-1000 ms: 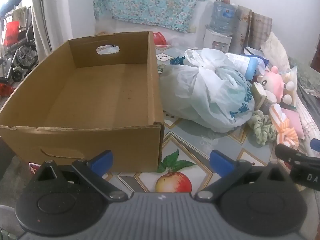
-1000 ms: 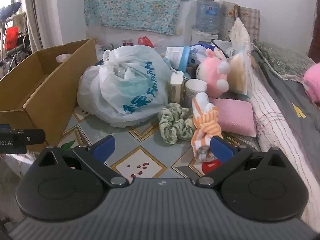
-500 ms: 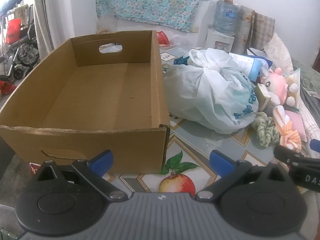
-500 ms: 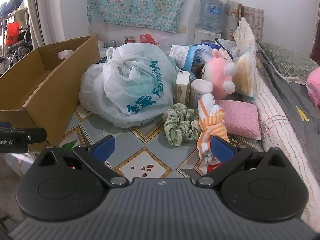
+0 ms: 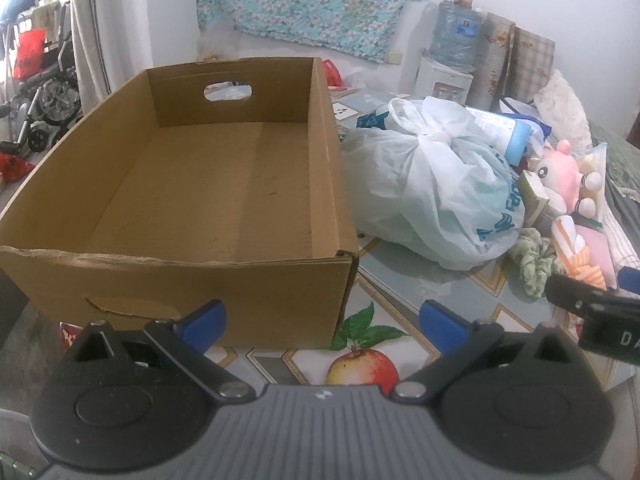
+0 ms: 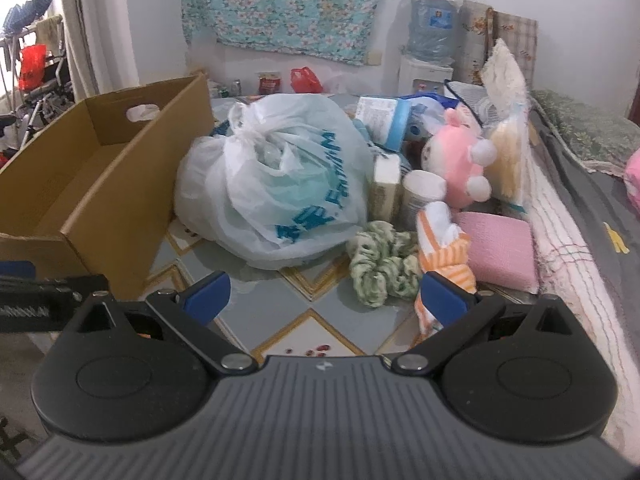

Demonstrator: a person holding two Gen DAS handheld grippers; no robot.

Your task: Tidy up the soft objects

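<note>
Both of my grippers have crept forward over the last second, so the heap of things looms larger in each view. Jaws on my right gripper point(image 6: 324, 296) stand wide apart and empty, and my left gripper point(image 5: 322, 322) is spread the same, holding nothing. Just ahead of the right jaws, slightly right of centre, lies the green scrunchie point(image 6: 380, 270) on the patterned mat point(image 6: 320, 322), touching the orange-striped cloth point(image 6: 442, 252), whose long axis runs away from me. Behind them sit a pink pad point(image 6: 498, 246), a pink plush point(image 6: 458, 162) and a knotted plastic bag point(image 6: 276, 188). At the mat's left edge the cardboard box point(image 5: 192, 280) gapes empty before my left gripper. I judge my right gripper nearer the soft things.
</note>
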